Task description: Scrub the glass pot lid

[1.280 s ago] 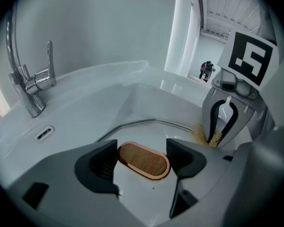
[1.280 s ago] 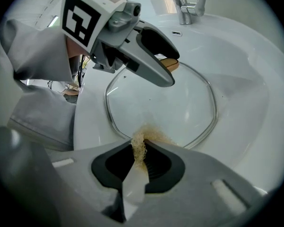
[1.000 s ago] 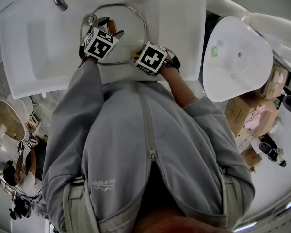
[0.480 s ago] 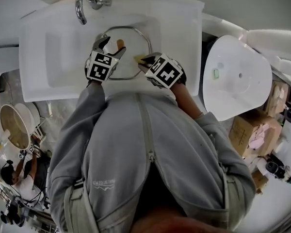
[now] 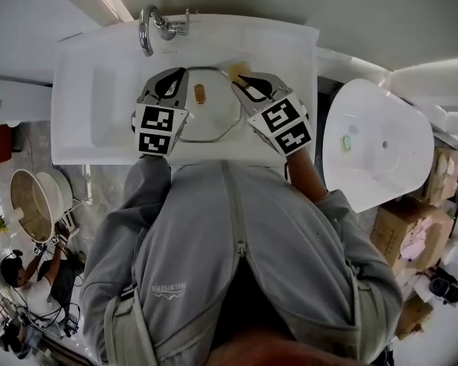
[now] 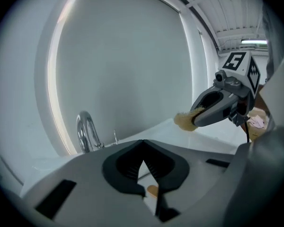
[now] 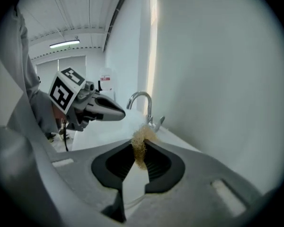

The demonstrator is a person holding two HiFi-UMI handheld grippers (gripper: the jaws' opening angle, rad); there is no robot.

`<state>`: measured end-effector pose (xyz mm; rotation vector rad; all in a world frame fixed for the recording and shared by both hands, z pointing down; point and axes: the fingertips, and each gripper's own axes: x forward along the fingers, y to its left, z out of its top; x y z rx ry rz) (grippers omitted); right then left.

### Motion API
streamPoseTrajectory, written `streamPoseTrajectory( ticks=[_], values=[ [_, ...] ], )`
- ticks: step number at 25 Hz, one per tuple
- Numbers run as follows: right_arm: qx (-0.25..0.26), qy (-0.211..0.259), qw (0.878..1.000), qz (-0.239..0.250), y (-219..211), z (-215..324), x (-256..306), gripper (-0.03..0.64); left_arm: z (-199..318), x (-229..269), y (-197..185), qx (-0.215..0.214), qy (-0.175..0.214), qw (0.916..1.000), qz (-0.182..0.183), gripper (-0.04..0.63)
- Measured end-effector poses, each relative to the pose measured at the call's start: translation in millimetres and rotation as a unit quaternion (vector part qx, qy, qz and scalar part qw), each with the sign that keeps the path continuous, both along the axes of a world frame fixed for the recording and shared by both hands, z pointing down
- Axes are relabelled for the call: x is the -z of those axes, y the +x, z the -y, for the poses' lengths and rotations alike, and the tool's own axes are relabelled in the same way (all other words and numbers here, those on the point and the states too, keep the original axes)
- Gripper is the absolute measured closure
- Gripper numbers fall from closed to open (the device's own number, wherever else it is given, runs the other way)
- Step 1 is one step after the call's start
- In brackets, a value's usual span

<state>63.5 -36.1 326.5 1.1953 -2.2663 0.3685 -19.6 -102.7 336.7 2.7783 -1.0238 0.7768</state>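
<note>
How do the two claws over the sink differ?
The left claw has just closed on nothing; the right claw pinches a tan scrub pad. The left claw points nearly straight ahead; the right claw angles inward toward it. Both hover above the glass lid.

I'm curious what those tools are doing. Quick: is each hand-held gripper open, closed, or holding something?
Left hand-held gripper: shut, jaws just closed, nothing between them.
Right hand-held gripper: shut on a yellowish scrub sponge.
</note>
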Motion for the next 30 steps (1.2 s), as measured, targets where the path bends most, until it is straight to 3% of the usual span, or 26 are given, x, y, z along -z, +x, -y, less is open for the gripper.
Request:
streamPoseTrajectory(
  ticks=[5,12,18,24,30],
  values=[
    [-0.07,0.14,0.987,0.044,17.3,13.9,67.5,0.569,-9.9,61.7,8.4,0.041,0.052,0.9939,-0.088,0.589],
    [-0.17,0.271,0.944,0.074,53.2,3.7,114.9,0.568,-28.2,107.1,15.8,0.088,0.114,0.9765,-0.161,0.589],
    [-0.188,0.28,0.938,0.086,65.9,-6.3,110.5,0.568,-41.5,106.3,20.3,0.1,0.133,0.9717,-0.168,0.589],
    [-0.173,0.264,0.946,0.074,68.8,-12.0,93.0,0.568,-49.4,97.6,29.3,0.097,0.132,0.9737,-0.158,0.589],
    [-0.159,0.267,0.947,0.08,70.8,-15.9,88.5,0.568,-57.8,95.9,36.5,0.104,0.138,0.973,-0.153,0.589]
  ],
)
